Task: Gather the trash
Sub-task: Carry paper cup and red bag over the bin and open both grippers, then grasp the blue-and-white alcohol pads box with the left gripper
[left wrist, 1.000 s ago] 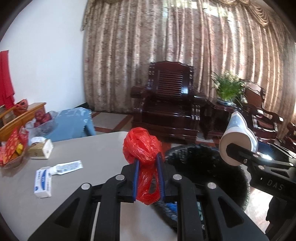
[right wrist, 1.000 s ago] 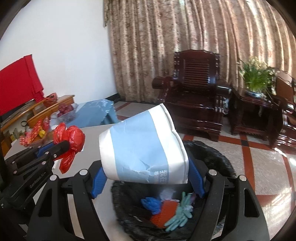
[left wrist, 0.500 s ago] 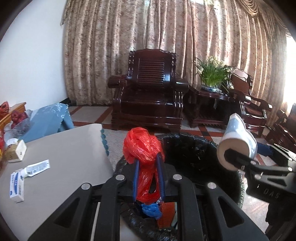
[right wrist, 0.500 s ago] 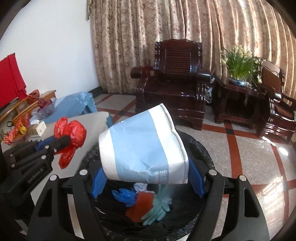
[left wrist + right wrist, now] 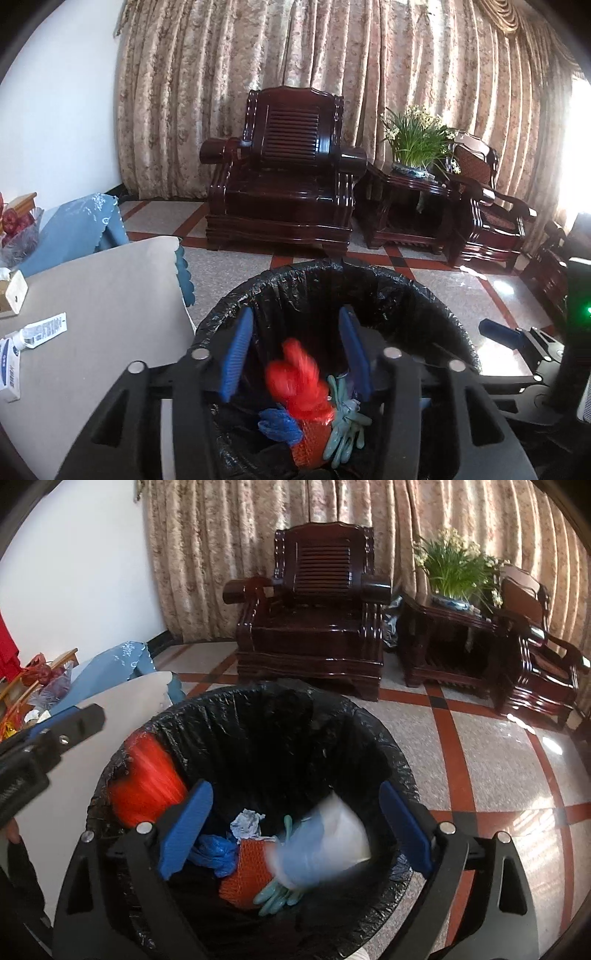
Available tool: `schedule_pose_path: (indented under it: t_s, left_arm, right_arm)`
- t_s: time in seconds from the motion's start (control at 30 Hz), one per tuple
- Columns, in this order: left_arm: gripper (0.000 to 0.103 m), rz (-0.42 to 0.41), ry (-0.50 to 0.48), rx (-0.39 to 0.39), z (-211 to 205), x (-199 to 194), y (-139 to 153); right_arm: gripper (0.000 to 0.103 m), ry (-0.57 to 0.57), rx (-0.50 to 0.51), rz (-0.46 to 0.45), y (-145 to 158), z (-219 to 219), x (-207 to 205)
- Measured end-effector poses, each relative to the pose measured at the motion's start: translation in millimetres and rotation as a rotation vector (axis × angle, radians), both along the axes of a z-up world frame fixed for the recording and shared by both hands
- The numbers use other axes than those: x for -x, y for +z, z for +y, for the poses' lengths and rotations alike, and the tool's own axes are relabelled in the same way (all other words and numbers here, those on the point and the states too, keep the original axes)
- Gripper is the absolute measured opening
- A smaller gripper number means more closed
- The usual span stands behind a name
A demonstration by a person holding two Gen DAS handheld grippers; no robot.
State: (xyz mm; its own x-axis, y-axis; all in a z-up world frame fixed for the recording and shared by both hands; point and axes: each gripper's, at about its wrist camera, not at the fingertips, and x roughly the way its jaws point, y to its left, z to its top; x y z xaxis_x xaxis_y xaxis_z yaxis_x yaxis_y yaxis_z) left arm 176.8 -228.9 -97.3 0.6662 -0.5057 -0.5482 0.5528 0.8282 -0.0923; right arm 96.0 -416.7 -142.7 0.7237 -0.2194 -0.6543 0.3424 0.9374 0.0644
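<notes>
I have just let go with both hands: my left gripper (image 5: 295, 354) and right gripper (image 5: 295, 834) now stand apart and empty over the bin (image 5: 388, 746). The red bag (image 5: 299, 384) and the paper cup (image 5: 325, 845), clamped a moment ago, are falling inside. More trash waits on the bench (image 5: 110, 295).

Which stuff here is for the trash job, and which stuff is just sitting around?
For the trash job:
- red plastic bag, dropping in
- blue and white paper cup, dropping in
- black-lined bin
- left tool and right tool, both open

Just sitting around:
- armchair
- potted plant
- tube on the table
</notes>
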Motion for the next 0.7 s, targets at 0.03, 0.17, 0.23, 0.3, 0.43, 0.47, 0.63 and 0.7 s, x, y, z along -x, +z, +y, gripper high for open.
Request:
schedule_pose_path:
  t_s: [0.03,0.17,0.23,0.3,0.43,0.47,0.63,0.7]
  left_arm:
    - [0.061,-0.001,0.009,0.002,3.2,-0.2,1.1]
    - [0.076,-0.004,0.038,0.013,18.6,-2.6,7.3]
    - [0.079,-0.016,0.071,0.019,34.3,-1.5,11.7]
    - [0.08,-0.022,0.097,0.023,49.7,-2.3,16.0]
    - [0.082,-0.057,0.179,0.008,94.0,-1.3,21.9]
    - [0.082,-0.063,0.194,0.004,102.8,-1.9,22.9]
    - [0.083,-0.096,0.335,-0.031,179.0,-5.9,27.1]
    - [0.084,-0.106,0.407,-0.05,214.2,-9.4,25.5]
  right_arm:
    - [0.093,-0.006,-0.001,-0.006,1.2,0.5,2.2]
    - [0.096,-0.019,-0.001,-0.032,8.2,8.6,9.7]
    - [0.096,-0.013,-0.002,-0.044,15.0,13.6,9.3]
    - [0.097,0.002,-0.003,-0.06,21.8,22.8,7.9]
    - [0.097,0.056,-0.014,-0.093,35.3,48.6,-1.1]
    - [0.097,0.069,-0.016,-0.098,38.4,55.3,-3.4]
    - [0.097,0.181,-0.03,-0.122,52.0,107.5,-32.2]
    - [0.097,0.231,-0.028,-0.122,55.6,129.2,-45.2]
